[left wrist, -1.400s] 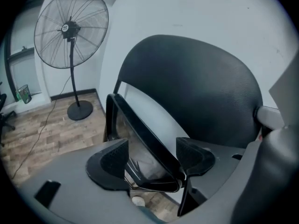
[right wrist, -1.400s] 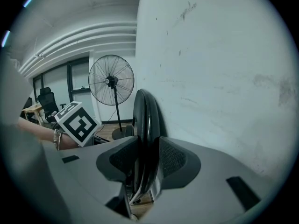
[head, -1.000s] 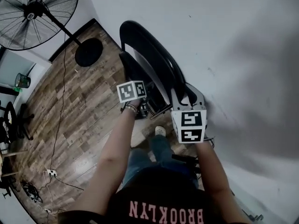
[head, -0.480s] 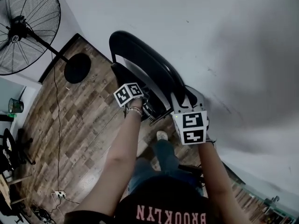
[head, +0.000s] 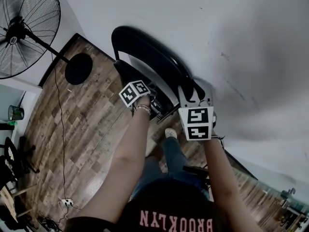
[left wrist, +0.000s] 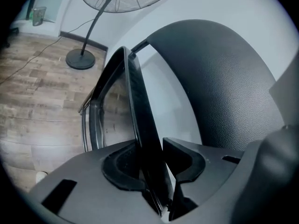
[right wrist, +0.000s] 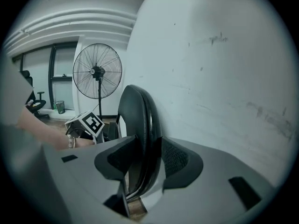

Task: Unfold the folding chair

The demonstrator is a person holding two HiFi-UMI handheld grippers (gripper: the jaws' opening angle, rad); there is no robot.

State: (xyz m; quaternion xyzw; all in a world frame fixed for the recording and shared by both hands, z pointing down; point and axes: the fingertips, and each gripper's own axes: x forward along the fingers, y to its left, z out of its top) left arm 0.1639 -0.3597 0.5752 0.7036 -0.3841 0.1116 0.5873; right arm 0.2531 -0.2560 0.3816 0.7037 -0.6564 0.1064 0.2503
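Folding chair [head: 145, 46] stands folded by the wall, just ahead of both grippers. Right gripper [right wrist: 149, 148] clamps the backrest [right wrist: 140, 111] rim. Left gripper [left wrist: 154, 149] is closing on the seat [left wrist: 139, 115] edge between its jaws, seemingly already pinching. Steady the backrest and swing the seat away from it.

fan [head: 21, 30]: clipped by head view's left edge | folding chair [head: 149, 52]: bottom end hidden, legs unseen | green thing [head: 16, 112] far left: too tiny to tell

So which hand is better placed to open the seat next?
Left, probably: the jaws of the left gripper are closing on the seat, which must swing out; the right gripper clamps the backrest, steadying it.
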